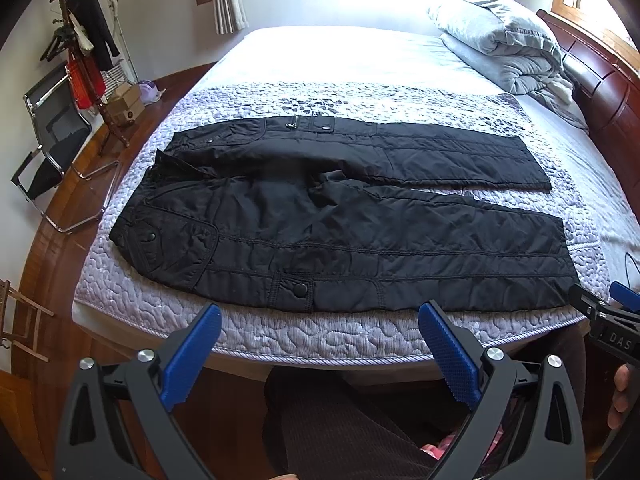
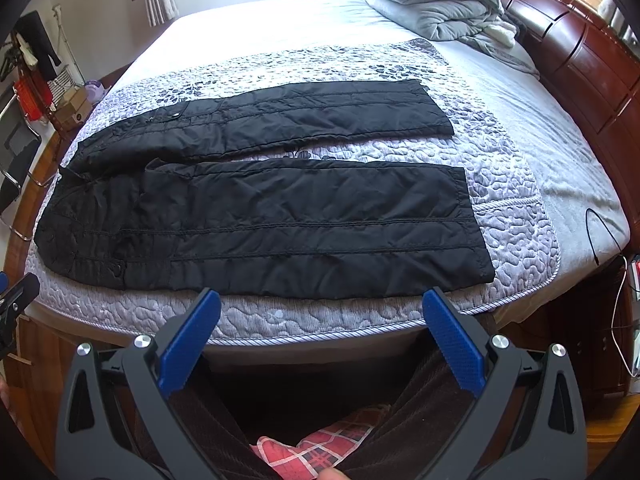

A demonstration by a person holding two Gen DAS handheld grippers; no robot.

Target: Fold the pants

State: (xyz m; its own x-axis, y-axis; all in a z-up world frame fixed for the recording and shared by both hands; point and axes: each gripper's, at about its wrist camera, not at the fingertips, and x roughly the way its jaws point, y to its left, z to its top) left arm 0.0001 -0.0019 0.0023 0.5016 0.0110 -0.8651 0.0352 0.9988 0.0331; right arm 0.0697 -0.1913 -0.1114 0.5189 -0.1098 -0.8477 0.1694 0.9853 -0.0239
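Observation:
Black quilted pants [image 1: 340, 216] lie flat on the bed, waist to the left, both legs spread apart and pointing right. They also show in the right wrist view [image 2: 260, 216]. My left gripper [image 1: 320, 312] is open and empty, held just off the bed's near edge in front of the near leg's thigh pocket. My right gripper [image 2: 322, 300] is open and empty, off the near edge in front of the near leg's lower part. The right gripper also shows at the right edge of the left wrist view [image 1: 612, 312].
The bed has a quilted lilac cover [image 1: 320, 336]. A folded grey duvet [image 1: 504, 40] lies at the far right by the wooden headboard [image 2: 580, 52]. A coat stand [image 1: 84, 64], a chair [image 1: 56, 148] and boxes stand left. A cable [image 2: 604, 236] hangs right.

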